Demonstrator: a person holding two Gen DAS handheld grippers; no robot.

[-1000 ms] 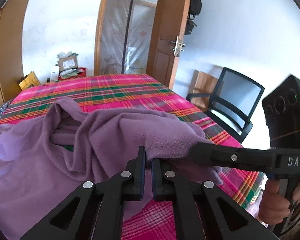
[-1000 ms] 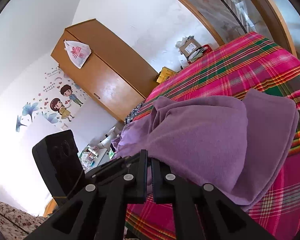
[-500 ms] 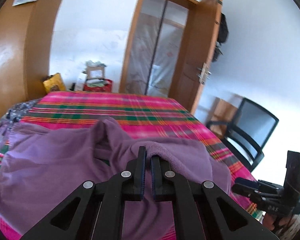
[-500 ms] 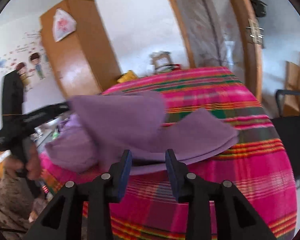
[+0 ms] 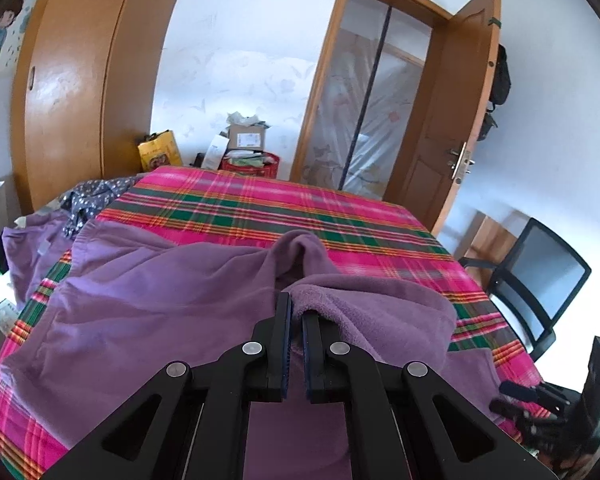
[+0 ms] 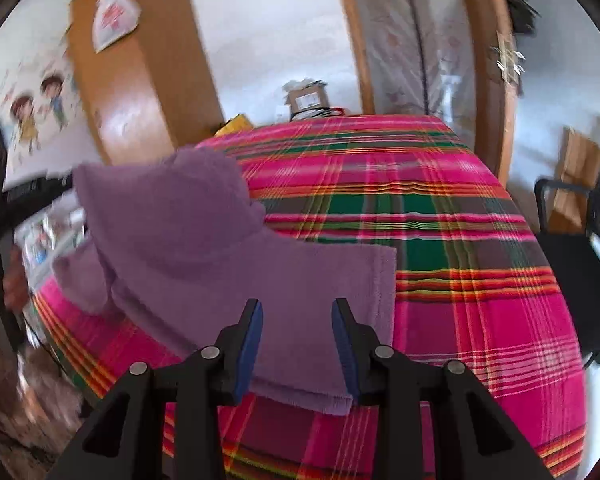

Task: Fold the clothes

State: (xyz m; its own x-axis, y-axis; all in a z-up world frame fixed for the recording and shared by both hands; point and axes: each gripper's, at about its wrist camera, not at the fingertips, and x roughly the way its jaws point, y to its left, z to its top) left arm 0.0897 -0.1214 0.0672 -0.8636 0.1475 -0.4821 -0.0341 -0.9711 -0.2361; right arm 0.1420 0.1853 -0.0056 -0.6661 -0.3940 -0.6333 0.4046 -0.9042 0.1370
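- Presently, item one: purple fleece garment (image 5: 148, 304), lying on the bed (image 5: 260, 208) over its pink, green and orange plaid cover, partly doubled over itself, one flap raised in a ridge near the middle.
- Left gripper (image 5: 296, 312): fingers pressed nearly together, pinching a fleece edge of the garment and holding that fold lifted above the layer beneath.
- Right gripper (image 6: 296, 312): fingers spread wide, holding nothing; it hovers just above the near corner of the garment's flat panel, close to the bed's edge. This view is motion-blurred.
- Other cloth: a second purple piece and a dark spotted piece (image 5: 88, 200) at the far left of the bed, apart from the work.
- Step in hand, as judged: a fold in progress, carried by the left gripper alone.
- Next move, as judged: the pinched edge needs laying down square on the lower layer; the free right gripper is placed to take the near corner or smooth the panel. Soft fleece may slump and crease.
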